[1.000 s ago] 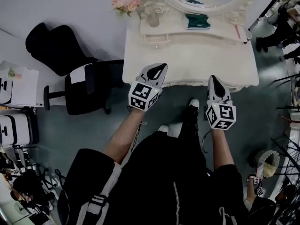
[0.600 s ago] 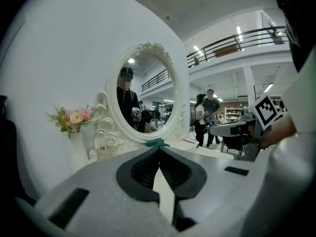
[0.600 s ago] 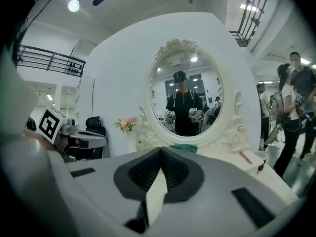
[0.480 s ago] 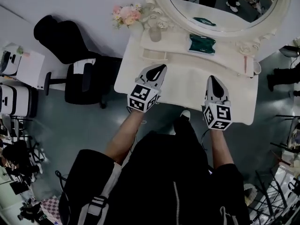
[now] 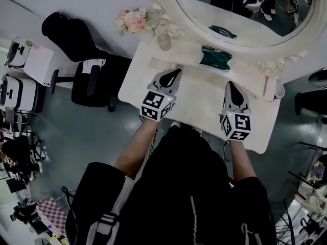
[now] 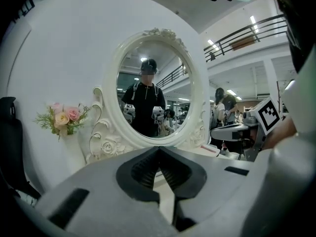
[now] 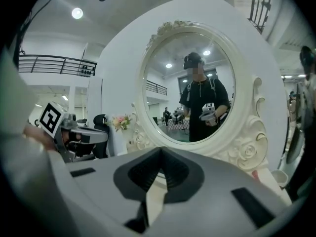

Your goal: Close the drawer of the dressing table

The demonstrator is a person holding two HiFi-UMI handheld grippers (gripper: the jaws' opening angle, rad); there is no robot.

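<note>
The white dressing table [image 5: 199, 98] stands against the wall under its oval mirror [image 5: 240, 9]. Its drawer front lies below the tabletop's near edge and is hidden from the head view. My left gripper [image 5: 176, 72] hovers over the left part of the tabletop, shut and holding nothing. My right gripper [image 5: 230, 84] hovers over the right part, also shut and holding nothing. In the left gripper view the closed left gripper [image 6: 159, 148] points at the mirror [image 6: 155, 88]. The right gripper view shows the closed right gripper [image 7: 160, 149] aimed at the mirror [image 7: 192, 88].
A green pouch [image 5: 213, 58], a glass vase [image 5: 164, 41] and pink flowers [image 5: 130, 20] sit at the table's back. A white cup [image 5: 279, 91] stands at its right end. A black chair [image 5: 84, 60] and white boxes [image 5: 20, 93] are to the left.
I have come up to the table. Both grippers went from in front of its near edge to over the tabletop, staying shut. My legs now hide the floor below the edge.
</note>
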